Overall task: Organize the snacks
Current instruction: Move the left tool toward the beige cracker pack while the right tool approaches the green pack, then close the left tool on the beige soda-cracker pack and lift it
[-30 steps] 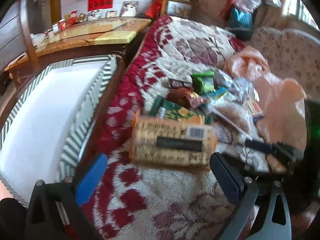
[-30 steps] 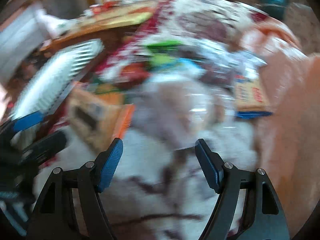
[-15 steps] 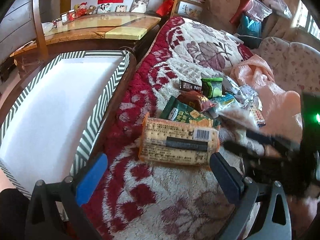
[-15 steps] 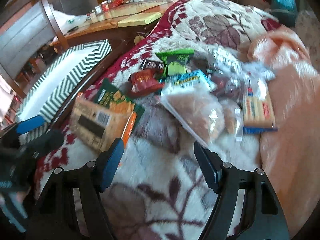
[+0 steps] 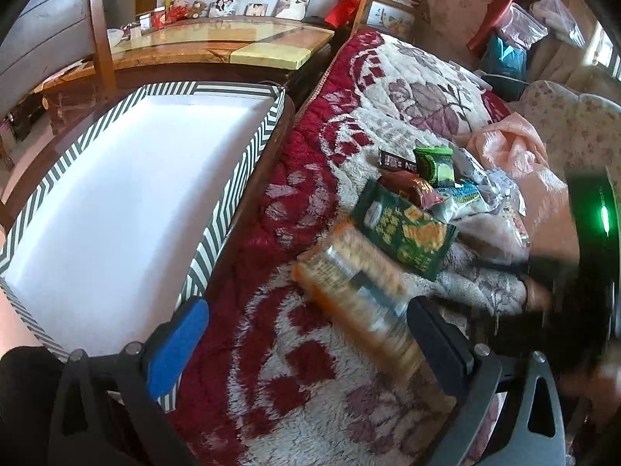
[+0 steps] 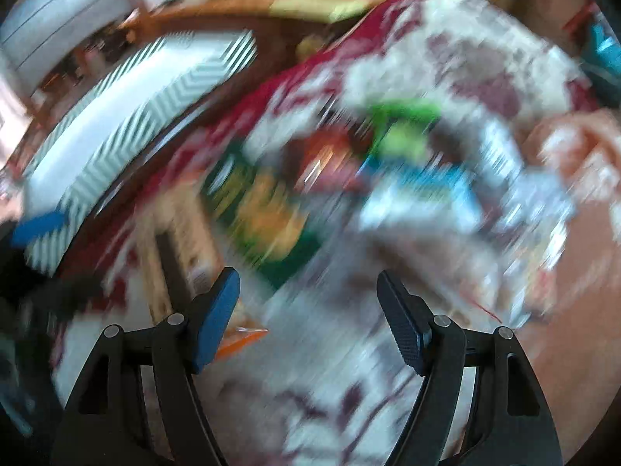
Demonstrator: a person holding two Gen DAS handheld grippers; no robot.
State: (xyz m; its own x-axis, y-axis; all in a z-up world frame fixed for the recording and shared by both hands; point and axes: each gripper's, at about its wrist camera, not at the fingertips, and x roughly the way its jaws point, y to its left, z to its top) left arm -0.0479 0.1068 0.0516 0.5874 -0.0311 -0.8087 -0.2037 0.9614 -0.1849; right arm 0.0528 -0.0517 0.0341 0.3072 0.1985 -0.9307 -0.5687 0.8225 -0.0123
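Observation:
A pile of snacks lies on a red and white floral blanket [image 5: 302, 380]. A long orange cracker pack [image 5: 357, 295] lies nearest, blurred, just ahead of my left gripper [image 5: 306, 338], which is open and empty. Behind it are a green cracker bag [image 5: 403, 229], a red packet [image 5: 411, 186], a green packet [image 5: 434, 163] and clear bags. A white box with a striped rim [image 5: 233, 178] stands to the left. My right gripper [image 6: 308, 318] is open and empty above the snacks; its view is heavily blurred.
A wooden table [image 5: 217, 46] with photos and ornaments stands behind the box. A pink plastic bag [image 5: 516, 151] lies to the right of the snacks. The right-hand device [image 5: 590, 225] with a green light shows at the right edge.
The cracker pack has swung from lying crosswise to a diagonal and is blurred. The right gripper has moved fast, its view smeared. Both stay open.

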